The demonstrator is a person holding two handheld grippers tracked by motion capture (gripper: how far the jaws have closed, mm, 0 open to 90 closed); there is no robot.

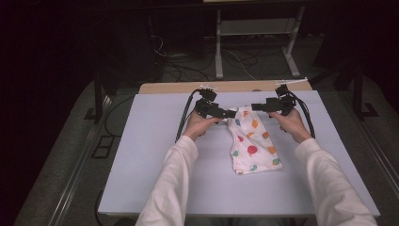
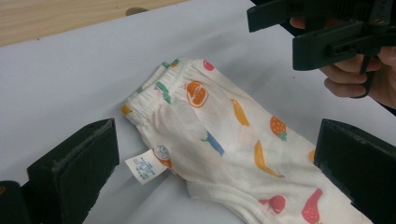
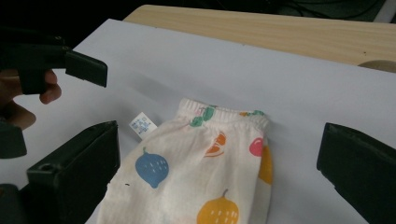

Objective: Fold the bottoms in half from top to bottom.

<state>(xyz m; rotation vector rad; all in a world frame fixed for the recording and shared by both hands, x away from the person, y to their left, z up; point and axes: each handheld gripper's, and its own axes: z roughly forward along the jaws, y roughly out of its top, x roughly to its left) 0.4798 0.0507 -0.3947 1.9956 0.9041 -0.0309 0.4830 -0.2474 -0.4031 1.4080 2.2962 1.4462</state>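
Hovering wide open, left gripper [image 1: 230, 113] and right gripper [image 1: 254, 107] flank the waistband of the fruit-print shorts [image 1: 252, 141], grasping nothing.

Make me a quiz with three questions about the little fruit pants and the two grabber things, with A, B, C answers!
1. Where do the fruit-print pants lie?
A. on the pale sheet covering the table
B. on the floor
C. on a chair

2. What colour is the cloth behind the fruit pictures?
A. black
B. white
C. dark green

3. How do the left gripper and right gripper stand?
A. both open, holding nothing
B. both shut on the pants
C. one holding a cup

Answers:
1 A, the high view shows the pants flat on the sheet.
2 B, both gripper views show white cloth between the fruits.
3 A, each gripper view shows its jaws wide apart with the waistband lying free between them.
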